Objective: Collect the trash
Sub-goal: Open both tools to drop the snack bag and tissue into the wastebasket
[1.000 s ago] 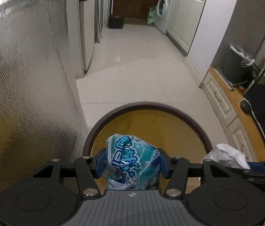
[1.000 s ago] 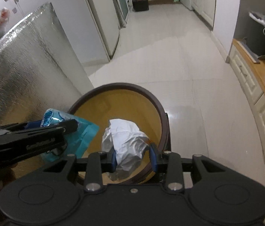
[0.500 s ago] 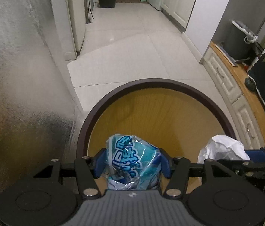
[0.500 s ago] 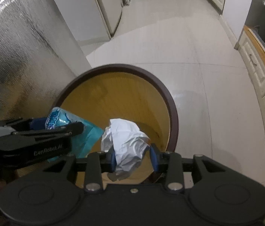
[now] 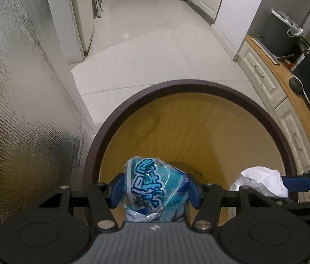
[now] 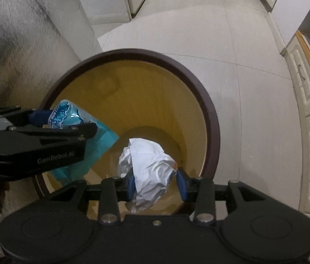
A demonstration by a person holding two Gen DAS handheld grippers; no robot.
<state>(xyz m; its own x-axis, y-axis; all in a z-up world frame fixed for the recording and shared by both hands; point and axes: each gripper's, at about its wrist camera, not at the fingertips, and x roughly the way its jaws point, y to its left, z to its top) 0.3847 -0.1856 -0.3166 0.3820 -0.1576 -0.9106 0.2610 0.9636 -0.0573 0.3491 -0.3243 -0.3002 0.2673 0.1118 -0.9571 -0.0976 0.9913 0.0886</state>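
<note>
My left gripper (image 5: 153,189) is shut on a crumpled blue and white snack wrapper (image 5: 155,187) and holds it over the open mouth of a round bin (image 5: 190,85) with a dark brown rim and yellow inside. My right gripper (image 6: 156,186) is shut on a crumpled white paper (image 6: 148,167) and holds it over the same bin (image 6: 212,114). In the right wrist view the left gripper (image 6: 44,118) sits at the left with the wrapper (image 6: 66,114). The paper also shows at the right of the left wrist view (image 5: 262,180).
A silver foil-covered surface (image 5: 18,101) rises close on the left of the bin. White tiled floor (image 5: 146,44) stretches ahead to a hallway. A wooden-topped white cabinet (image 5: 273,83) runs along the right. A fridge (image 5: 82,17) stands ahead left.
Both grippers have moved forward and tilted down over the bin, so its opening fills more of each view. Both still hold their trash.
</note>
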